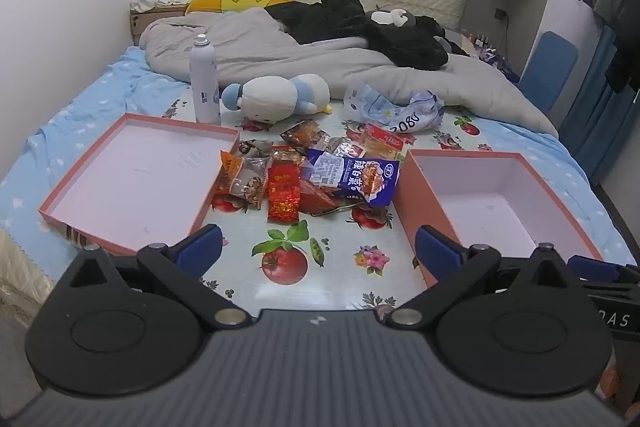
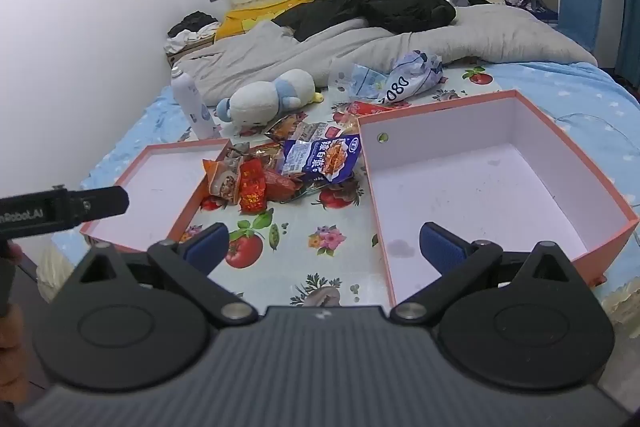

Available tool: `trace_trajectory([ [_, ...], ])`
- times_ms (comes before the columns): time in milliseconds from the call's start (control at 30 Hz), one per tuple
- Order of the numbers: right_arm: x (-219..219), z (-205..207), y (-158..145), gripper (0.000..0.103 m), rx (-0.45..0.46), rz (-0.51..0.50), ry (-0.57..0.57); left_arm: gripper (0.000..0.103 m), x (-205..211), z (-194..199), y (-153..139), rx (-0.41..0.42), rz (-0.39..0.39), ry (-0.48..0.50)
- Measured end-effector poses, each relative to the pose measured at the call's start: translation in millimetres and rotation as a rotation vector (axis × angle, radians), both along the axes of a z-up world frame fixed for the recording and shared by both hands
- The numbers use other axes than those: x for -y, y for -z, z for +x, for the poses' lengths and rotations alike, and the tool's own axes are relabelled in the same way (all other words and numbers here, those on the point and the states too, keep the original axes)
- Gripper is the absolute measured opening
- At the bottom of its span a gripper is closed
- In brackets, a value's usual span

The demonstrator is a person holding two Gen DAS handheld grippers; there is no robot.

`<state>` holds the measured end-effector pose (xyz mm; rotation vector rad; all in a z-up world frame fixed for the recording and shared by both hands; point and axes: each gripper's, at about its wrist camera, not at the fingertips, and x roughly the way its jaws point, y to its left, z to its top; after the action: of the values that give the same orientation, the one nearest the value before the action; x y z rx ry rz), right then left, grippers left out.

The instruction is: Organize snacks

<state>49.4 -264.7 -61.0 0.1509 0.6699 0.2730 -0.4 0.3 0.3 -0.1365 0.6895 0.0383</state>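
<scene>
In the left wrist view, the left gripper (image 1: 318,249) had its jaws wide apart and empty, aimed at the snack packets (image 1: 308,171) heaped on the bed between the shallow lid (image 1: 120,219) and the deep box (image 1: 424,195). In the right wrist view, the right gripper (image 2: 324,247) also had its jaws apart with nothing between them, above the box's near corner, probably ready for sorting.

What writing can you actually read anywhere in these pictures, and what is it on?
"2080": crumpled white plastic bag on the bed, digits tilted.
"nRobot.AI": black body of the left gripper, cut off at the picture's edge.
"DAS": black bar of the right gripper, partly cut off.
Blue snack packet: large Chinese characters, too blurred to read surely.
Other snack wrappers and the spray bottle: print too small.
</scene>
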Motion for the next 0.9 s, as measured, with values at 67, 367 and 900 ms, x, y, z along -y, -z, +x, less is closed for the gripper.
trace_trajectory([
  [67, 0, -1, -1, 0.103, -0.002, 0.001, -0.001, 0.103, 1, 0, 1, -0.001, -0.003, 0.004],
  [367, 3, 5, 8, 0.103, -0.024, -0.017, -0.008, 0.103, -6, 0, 2, 0.013, -0.010, -0.019],
  [900, 0, 1, 9, 0.103, -0.018, -0.011, -0.003, 0.103, -5, -16, 9, -0.014, -0.009, -0.062],
])
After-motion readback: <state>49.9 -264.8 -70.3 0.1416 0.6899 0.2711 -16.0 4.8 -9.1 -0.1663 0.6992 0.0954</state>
